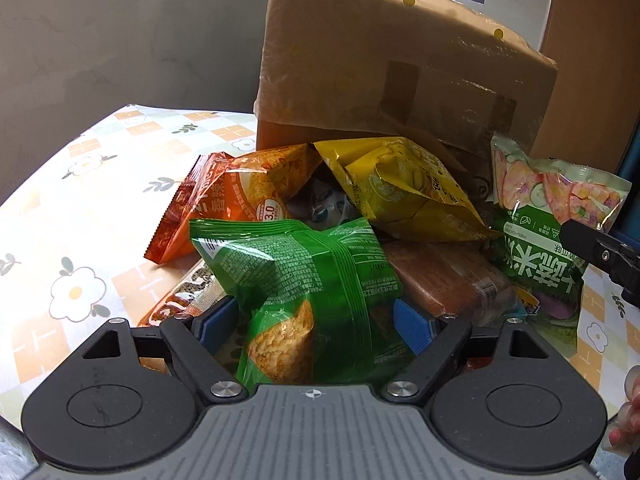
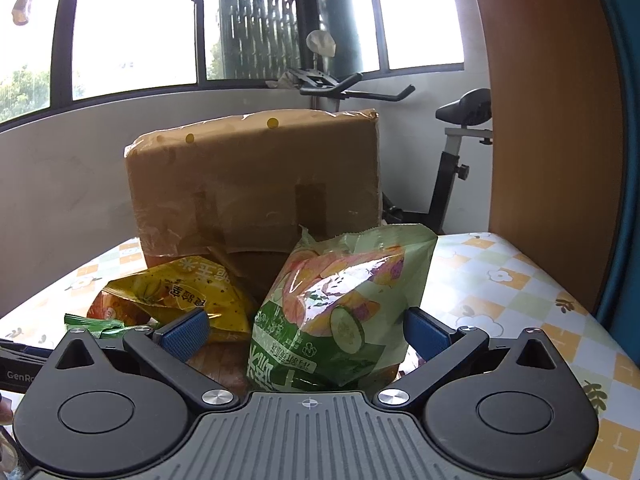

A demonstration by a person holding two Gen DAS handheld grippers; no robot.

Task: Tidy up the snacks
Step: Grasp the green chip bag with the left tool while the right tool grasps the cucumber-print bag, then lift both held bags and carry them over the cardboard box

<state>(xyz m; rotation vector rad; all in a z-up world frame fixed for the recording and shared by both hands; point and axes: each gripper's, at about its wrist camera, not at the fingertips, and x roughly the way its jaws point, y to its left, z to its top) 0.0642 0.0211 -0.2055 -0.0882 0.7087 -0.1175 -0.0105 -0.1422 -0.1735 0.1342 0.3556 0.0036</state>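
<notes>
A pile of snack bags lies on the flowered tablecloth before a tape-wrapped cardboard box point(image 1: 400, 68). My left gripper point(image 1: 318, 326) is open, its blue pads on either side of a green cracker bag point(image 1: 296, 280), not pressing it. An orange bag point(image 1: 224, 200), a yellow bag point(image 1: 404, 188) and a brown packet point(image 1: 444, 276) lie behind. My right gripper point(image 2: 306, 332) is open around a pale green vegetable-crisp bag point(image 2: 340, 304), which stands upright; that bag also shows in the left wrist view point(image 1: 548, 220). The yellow bag point(image 2: 188, 292) lies to its left.
The box point(image 2: 256, 176) stands at the back of the table point(image 2: 500, 280). A wooden panel point(image 2: 540, 120) rises at the right. An exercise bike point(image 2: 452, 152) and windows are behind. The right gripper's finger point(image 1: 600, 248) shows at the right edge of the left wrist view.
</notes>
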